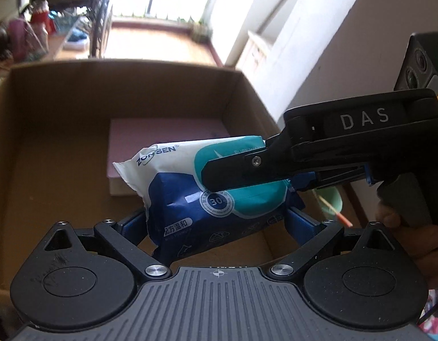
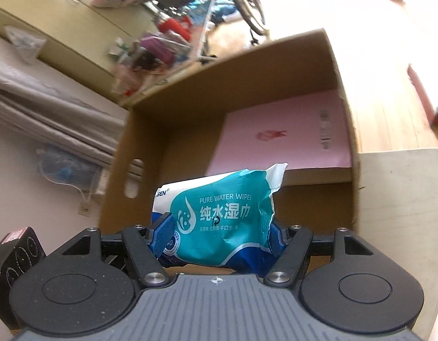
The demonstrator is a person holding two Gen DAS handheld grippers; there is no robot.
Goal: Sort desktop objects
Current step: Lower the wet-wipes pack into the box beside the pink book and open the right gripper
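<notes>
A pack of wet wipes (image 1: 190, 193), white, teal and dark blue, hangs over an open cardboard box (image 1: 119, 66). My left gripper (image 1: 217, 221) is shut on its lower end, blue pads pressing both sides. My right gripper (image 1: 219, 180) comes in from the right, one black finger lying across the teal label. In the right wrist view the wipes pack (image 2: 219, 221) sits squeezed between the blue pads of my right gripper (image 2: 219, 228). A pink book (image 2: 275, 136) lies flat inside the cardboard box (image 2: 247, 71); the pink book (image 1: 162, 130) shows behind the pack.
A person's hand (image 1: 403, 227) grips the right tool's handle. A green bowl (image 1: 331, 201) with a thin stick sits right of the box. A black device (image 2: 17, 253) stands at the lower left, a pale tabletop (image 2: 403, 199) at the right, a cluttered shelf behind the box.
</notes>
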